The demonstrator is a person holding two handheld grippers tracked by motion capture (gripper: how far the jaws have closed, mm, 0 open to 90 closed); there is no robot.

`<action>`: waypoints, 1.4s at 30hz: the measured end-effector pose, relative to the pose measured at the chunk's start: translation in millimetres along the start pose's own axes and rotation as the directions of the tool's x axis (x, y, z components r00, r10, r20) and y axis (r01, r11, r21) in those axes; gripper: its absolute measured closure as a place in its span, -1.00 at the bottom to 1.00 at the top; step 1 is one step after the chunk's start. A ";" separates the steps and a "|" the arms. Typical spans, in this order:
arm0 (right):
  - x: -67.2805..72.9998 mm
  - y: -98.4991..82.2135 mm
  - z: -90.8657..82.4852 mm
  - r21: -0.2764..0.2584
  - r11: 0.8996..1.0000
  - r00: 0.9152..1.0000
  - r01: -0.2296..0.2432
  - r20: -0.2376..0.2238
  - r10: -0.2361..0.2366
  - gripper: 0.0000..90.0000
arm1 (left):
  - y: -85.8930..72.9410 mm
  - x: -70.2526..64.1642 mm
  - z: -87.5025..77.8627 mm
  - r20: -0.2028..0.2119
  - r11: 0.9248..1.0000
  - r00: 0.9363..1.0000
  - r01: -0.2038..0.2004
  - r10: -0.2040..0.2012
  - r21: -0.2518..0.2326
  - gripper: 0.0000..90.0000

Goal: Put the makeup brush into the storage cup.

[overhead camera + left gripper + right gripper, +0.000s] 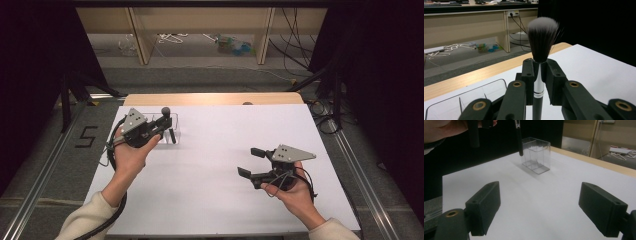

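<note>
One makeup brush [540, 45] is the item being handled. It has a dense, rounded tuft of dark bristles with pale tips, a bright silver ferrule, and a slim black handle. It stands upright, bristles uppermost.

Landmark: the clear plastic organizer [536, 155], a transparent rectangular box with internal dividers, standing on the white table [220, 150] near its far left corner.

Left gripper [159, 129]:
- State: jaws closed together on the brush, clamping it at the ferrule just below the bristles, as seen in the left gripper view.
- Position: in the high view it is held beside the organizer, on the person's side of it, with the brush head rising above the box.
- In the right gripper view, the lower end of the black handle hangs just above the table, close beside the organizer's near left wall. Whether it touches the box cannot be told.
- The left hand [131, 152] grips the tool body from below.

Right gripper [250, 161]:
- State: jaws wide apart, nothing between them, touching nothing.
- Position: well apart from the organizer, to its right and nearer the person, above bare table surface.
- Its jaws point toward the organizer, which appears between and beyond them in the right gripper view.
- The right hand [295, 192] holds it from beneath.
</note>
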State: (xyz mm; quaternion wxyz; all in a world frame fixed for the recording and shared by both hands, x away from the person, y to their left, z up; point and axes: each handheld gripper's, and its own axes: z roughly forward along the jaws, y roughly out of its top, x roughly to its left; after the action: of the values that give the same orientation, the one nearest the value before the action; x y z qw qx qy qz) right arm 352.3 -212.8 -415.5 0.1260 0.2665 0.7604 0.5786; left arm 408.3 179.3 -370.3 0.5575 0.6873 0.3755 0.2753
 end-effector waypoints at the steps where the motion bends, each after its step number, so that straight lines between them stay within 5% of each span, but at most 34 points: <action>1: -0.1 0.0 0.0 0.000 1.000 1.000 0.001 0.002 -0.001 -0.59 | 0.1 0.3 -0.3 0.003 1.000 1.000 0.005 -0.005 0.008 0.73; 42: -0.5 -0.5 0.0 0.012 1.000 1.000 0.010 0.008 -0.010 -0.59 | 5.5 8.1 5.5 -0.037 1.000 0.999 0.025 -0.024 0.006 0.73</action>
State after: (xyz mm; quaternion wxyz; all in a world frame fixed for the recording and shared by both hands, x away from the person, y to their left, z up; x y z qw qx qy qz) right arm 352.6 -213.2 -416.1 0.1303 0.2658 0.7646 0.5726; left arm 418.3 182.4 -366.5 0.5516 0.6792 0.3950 0.2800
